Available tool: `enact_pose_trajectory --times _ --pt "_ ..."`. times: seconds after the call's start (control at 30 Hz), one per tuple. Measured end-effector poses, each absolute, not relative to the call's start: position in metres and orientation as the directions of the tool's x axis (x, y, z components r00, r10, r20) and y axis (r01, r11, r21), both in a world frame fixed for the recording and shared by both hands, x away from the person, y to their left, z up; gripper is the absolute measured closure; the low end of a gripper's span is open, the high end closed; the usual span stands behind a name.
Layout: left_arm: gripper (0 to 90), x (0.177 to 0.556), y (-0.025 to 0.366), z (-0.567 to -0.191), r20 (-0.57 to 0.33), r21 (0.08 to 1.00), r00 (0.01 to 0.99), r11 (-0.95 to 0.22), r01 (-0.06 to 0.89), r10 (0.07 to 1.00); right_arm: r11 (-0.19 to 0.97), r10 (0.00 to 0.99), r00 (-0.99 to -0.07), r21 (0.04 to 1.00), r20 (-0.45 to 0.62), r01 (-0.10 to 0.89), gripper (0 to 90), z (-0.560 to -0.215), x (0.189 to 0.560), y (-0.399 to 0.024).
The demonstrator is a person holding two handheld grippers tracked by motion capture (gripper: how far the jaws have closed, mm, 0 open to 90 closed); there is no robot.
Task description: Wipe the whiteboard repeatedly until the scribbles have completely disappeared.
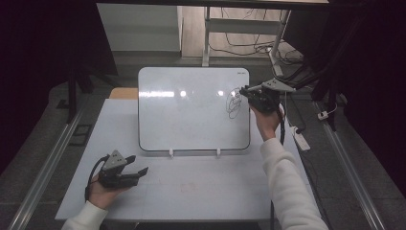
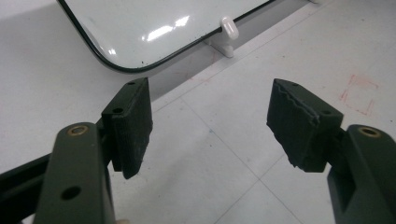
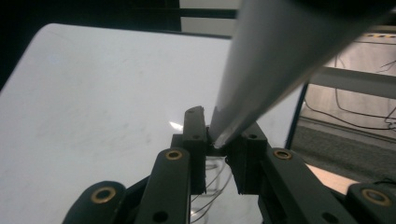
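Observation:
A white board stands tilted on the white table, with a black scribble near its upper right corner. My right gripper is up at that scribble, shut on a grey marker whose body runs up and to the right between the jaws. The board lies just beyond the jaw tips, with scribble lines under them. Whether the marker touches the board is hidden. My left gripper rests low at the table's front left, open and holding nothing, facing the board's lower corner.
Two white clips hold the board's lower edge. Faint red marks are on the table. A power strip and cables lie on the floor to the right. A desk frame stands behind the board.

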State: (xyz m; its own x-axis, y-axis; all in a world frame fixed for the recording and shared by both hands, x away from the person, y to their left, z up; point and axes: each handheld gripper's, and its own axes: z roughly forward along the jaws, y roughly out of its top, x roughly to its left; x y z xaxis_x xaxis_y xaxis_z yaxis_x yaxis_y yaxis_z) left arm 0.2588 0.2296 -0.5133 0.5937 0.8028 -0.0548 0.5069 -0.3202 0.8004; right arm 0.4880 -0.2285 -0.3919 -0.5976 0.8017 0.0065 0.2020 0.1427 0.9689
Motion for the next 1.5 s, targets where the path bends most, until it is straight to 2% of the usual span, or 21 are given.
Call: enact_pose_trajectory --times 0.17,0.3,0.4,0.43,0.53,0.63,0.73,0.8,0.83,0.87,0.93,1.0,1.03,1.07,1.1,1.3,1.4,1.43,1.5 --pt "32.1 0.259 0.23 -0.514 -0.054 0.797 0.593 -0.323 0.51 0.804 0.143 0.813 -0.582 0.974 -0.012 0.179 77.8 -0.386 0.505 -0.226" --pt "32.1 0.259 0.23 -0.514 -0.054 0.798 0.593 -0.323 0.509 0.803 0.18 0.818 -0.574 0.964 -0.035 0.198 77.8 -0.391 0.514 -0.219" --pt "32.1 0.259 0.23 -0.514 -0.056 0.798 0.595 -0.321 0.509 0.802 0.166 0.804 -0.595 0.962 -0.004 0.217 77.8 -0.396 0.513 -0.216" --pt "32.1 0.259 0.23 -0.514 -0.057 0.798 0.596 -0.322 0.509 0.801 0.179 0.768 -0.64 0.958 0.007 0.225 77.8 -0.404 0.507 -0.206" --pt "32.1 0.259 0.229 -0.514 -0.052 0.797 0.597 -0.327 0.508 0.8 0.242 0.75 -0.66 0.951 -0.057 0.193 77.9 -0.406 0.501 -0.198" --pt "32.1 0.257 0.229 -0.513 -0.05 0.8 0.597 -0.325 0.504 0.801 0.175 0.805 -0.593 0.964 -0.023 0.2 77.9 -0.397 0.51 -0.211" --pt "32.1 0.257 0.229 -0.512 -0.05 0.803 0.597 -0.324 0.501 0.8 0.113 0.818 -0.574 0.969 0.034 0.218 77.9 -0.395 0.518 -0.221" --pt "32.1 0.257 0.229 -0.513 -0.05 0.802 0.598 -0.324 0.502 0.8 0.128 0.816 -0.577 0.969 0.018 0.211 77.9 -0.396 0.516 -0.218" --pt "32.1 0.258 0.229 -0.513 -0.051 0.801 0.599 -0.325 0.502 0.799 0.159 0.783 -0.622 0.965 0.005 0.208 77.9 -0.399 0.512 -0.21" --pt "32.1 0.258 0.229 -0.513 -0.051 0.801 0.599 -0.325 0.502 0.799 0.159 0.783 -0.622 0.965 0.005 0.208 77.9 -0.399 0.512 -0.21" --pt "32.1 0.259 0.23 -0.514 -0.052 0.798 0.599 -0.327 0.506 0.799 0.22 0.762 -0.645 0.957 -0.048 0.189 77.9 -0.401 0.509 -0.205" --pt "32.1 0.258 0.229 -0.514 -0.052 0.799 0.599 -0.326 0.506 0.799 0.213 0.773 -0.632 0.959 -0.049 0.186 77.9 -0.399 0.511 -0.208" --pt "32.1 0.257 0.229 -0.513 -0.051 0.801 0.6 -0.326 0.502 0.799 0.154 0.818 -0.574 0.968 -0.014 0.196 77.9 -0.394 0.516 -0.22" --pt "32.1 0.257 0.23 -0.513 -0.052 0.802 0.6 -0.325 0.501 0.798 0.13 0.822 -0.569 0.971 0.008 0.203 77.9 -0.393 0.517 -0.223" --pt "32.1 0.258 0.23 -0.513 -0.052 0.803 0.601 -0.325 0.5 0.798 0.122 0.82 -0.572 0.971 0.019 0.207 77.9 -0.394 0.518 -0.225" --pt "32.1 0.259 0.23 -0.514 -0.058 0.801 0.601 -0.322 0.504 0.797 0.241 0.765 -0.641 0.952 -0.065 0.191 77.9 -0.401 0.508 -0.215" --pt "32.1 0.258 0.23 -0.513 -0.057 0.801 0.601 -0.323 0.504 0.797 0.187 0.807 -0.589 0.961 -0.032 0.204 77.9 -0.397 0.512 -0.227" --pt "32.1 0.257 0.23 -0.513 -0.055 0.802 0.603 -0.324 0.501 0.796 0.114 0.817 -0.575 0.967 0.039 0.227 77.9 -0.399 0.515 -0.234" --pt "32.1 0.258 0.231 -0.513 -0.055 0.805 0.602 -0.321 0.499 0.797 0.158 0.802 -0.598 0.963 0.003 0.218 77.9 -0.401 0.511 -0.227"
